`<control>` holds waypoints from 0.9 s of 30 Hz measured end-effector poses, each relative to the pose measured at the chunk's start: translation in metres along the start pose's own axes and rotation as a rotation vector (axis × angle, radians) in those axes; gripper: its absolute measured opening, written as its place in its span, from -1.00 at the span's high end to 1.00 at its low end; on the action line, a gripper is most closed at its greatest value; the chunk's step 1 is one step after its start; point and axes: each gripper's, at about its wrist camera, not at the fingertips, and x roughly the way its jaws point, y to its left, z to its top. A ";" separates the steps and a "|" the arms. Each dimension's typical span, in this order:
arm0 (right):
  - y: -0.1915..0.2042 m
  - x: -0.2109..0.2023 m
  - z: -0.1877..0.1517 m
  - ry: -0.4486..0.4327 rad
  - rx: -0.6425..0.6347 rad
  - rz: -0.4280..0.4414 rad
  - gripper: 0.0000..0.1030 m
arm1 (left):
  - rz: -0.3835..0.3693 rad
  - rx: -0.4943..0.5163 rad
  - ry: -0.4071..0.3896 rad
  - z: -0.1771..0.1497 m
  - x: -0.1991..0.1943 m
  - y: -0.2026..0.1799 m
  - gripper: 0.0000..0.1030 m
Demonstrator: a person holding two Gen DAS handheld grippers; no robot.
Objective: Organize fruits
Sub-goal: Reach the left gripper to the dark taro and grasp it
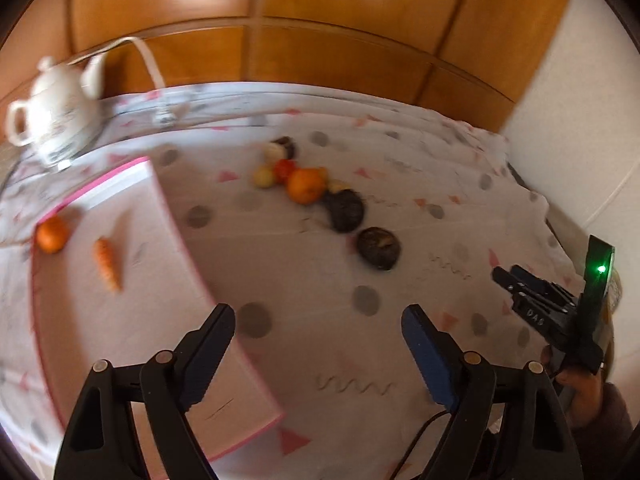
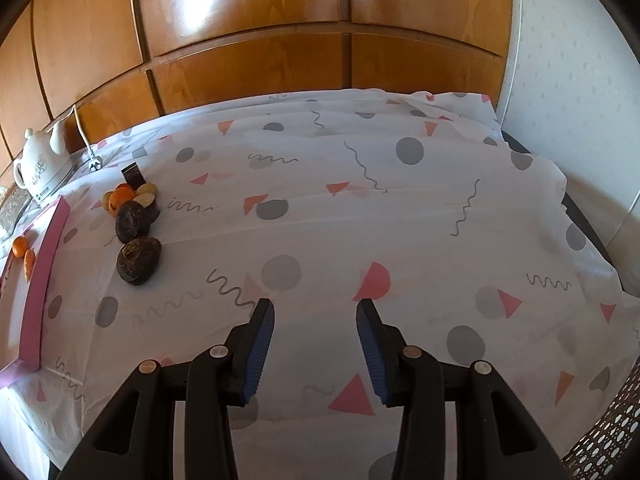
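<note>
Shallow pink-rimmed white tray on the cloth-covered desk held two pieces; the other fruits lay loose.

In the left wrist view, a small orange mandarin and an orange carrot lay apart inside the tray at nine o'clock. A heap of mixed fruits sat on the cloth at twelve o'clock. The left gripper had its jaws spread wide, empty; the right gripper had its jaws parted, pinching nothing.
</note>
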 end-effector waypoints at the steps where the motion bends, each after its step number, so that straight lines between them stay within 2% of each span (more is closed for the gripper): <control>1: -0.001 0.001 0.000 0.001 0.003 0.000 0.16 | -0.016 -0.001 0.016 0.005 0.008 -0.005 -0.66; 4: -0.004 0.003 -0.001 0.007 0.010 0.002 0.16 | -0.041 -0.020 0.034 0.015 0.025 -0.014 -0.61; 6: -0.006 0.004 -0.002 0.012 0.011 0.004 0.16 | -0.054 -0.038 0.052 0.023 0.041 -0.022 -0.36; 11: -0.010 0.004 -0.001 0.015 0.020 0.010 0.16 | -0.037 -0.055 0.078 0.038 0.076 -0.042 -0.07; 14: -0.011 0.004 0.000 0.011 0.022 0.014 0.16 | -0.030 -0.072 0.097 0.044 0.094 -0.050 -0.05; 18: -0.013 0.005 0.000 0.019 0.027 0.019 0.16 | 0.015 -0.081 0.095 0.050 0.110 -0.061 -0.05; 24: -0.016 0.008 -0.001 0.023 0.032 0.018 0.15 | 0.057 -0.114 0.135 0.050 0.135 -0.060 -0.11; 26: -0.019 0.008 -0.002 0.025 0.038 0.014 0.15 | 0.059 -0.105 0.136 0.046 0.141 -0.059 -0.05; 27: -0.020 0.009 -0.002 0.026 0.041 0.011 0.15 | 0.067 -0.085 0.118 0.044 0.139 -0.060 0.07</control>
